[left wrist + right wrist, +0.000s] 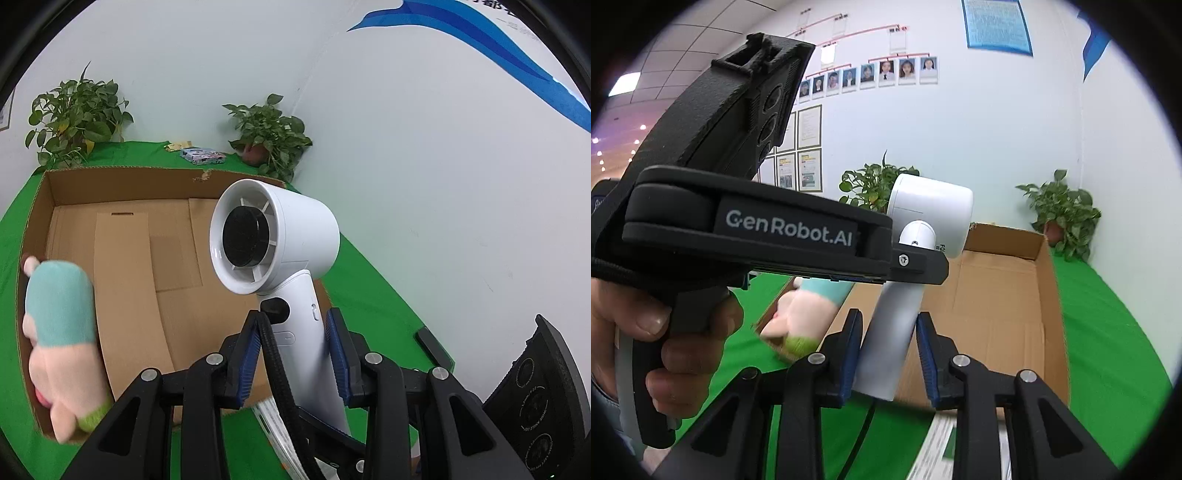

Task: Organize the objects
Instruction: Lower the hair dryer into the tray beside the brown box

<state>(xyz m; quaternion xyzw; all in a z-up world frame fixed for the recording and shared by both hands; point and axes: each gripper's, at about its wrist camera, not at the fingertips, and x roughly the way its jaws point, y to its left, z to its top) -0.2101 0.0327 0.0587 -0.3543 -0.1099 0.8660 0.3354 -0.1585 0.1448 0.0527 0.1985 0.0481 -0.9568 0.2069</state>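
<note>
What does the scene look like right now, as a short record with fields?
held: white hair dryer, handle down
left gripper: shut on the handle, cord caught alongside
right gripper: shut on the handle's lower end
cardboard box: open-topped, behind the dryer
plush toy: at the box's left wall, blurred; in or out unclear
table: green cloth; two potted plants at the back

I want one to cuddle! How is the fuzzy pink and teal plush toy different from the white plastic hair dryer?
The pink and teal plush toy looks soft and fuzzy; the white hair dryer is smooth, hard plastic. The plush toy lies against the brown cardboard box wall; the hair dryer is held up in the left gripper. Both are by the box.
</note>
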